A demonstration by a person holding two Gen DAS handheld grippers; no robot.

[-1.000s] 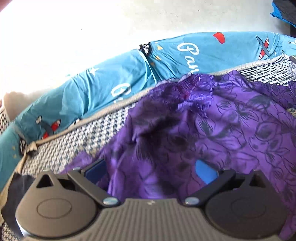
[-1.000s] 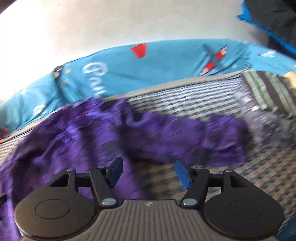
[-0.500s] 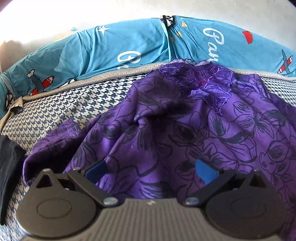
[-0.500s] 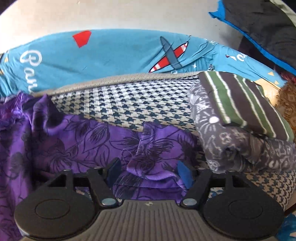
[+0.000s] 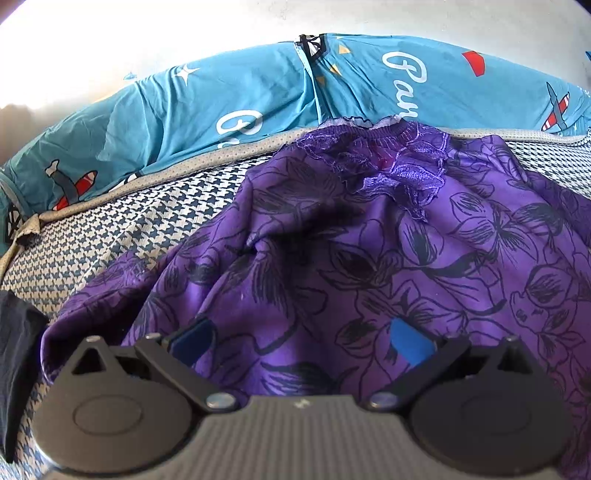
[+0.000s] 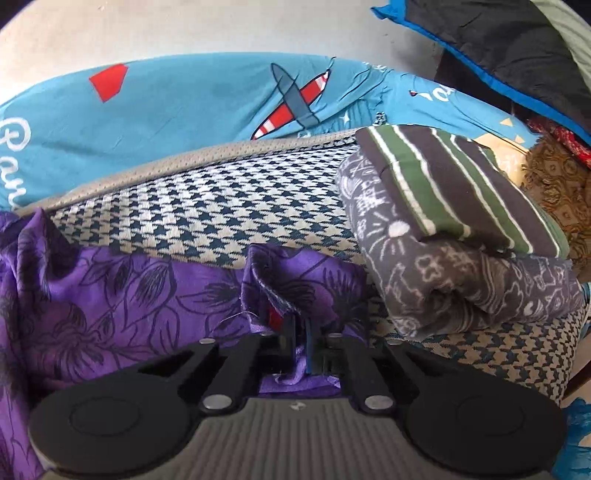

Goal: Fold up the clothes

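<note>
Floral garment (image 6: 122, 295) on mattress (image 6: 221, 206), folded stack (image 6: 461, 236) to its right.

Probably a bedroom in a home: a houndstooth-covered mattress (image 5: 122, 229) fills mid-frame, teal airplane-print pillows (image 5: 229, 99) line its far edge against a plain wall (image 6: 184, 26), and folded clothes (image 6: 454, 236) are stacked at right.

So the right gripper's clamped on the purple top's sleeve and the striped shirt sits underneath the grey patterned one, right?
Not quite: the right wrist view shows the striped shirt on top of the grey patterned one. The right gripper is indeed clamped on the purple top.
</note>
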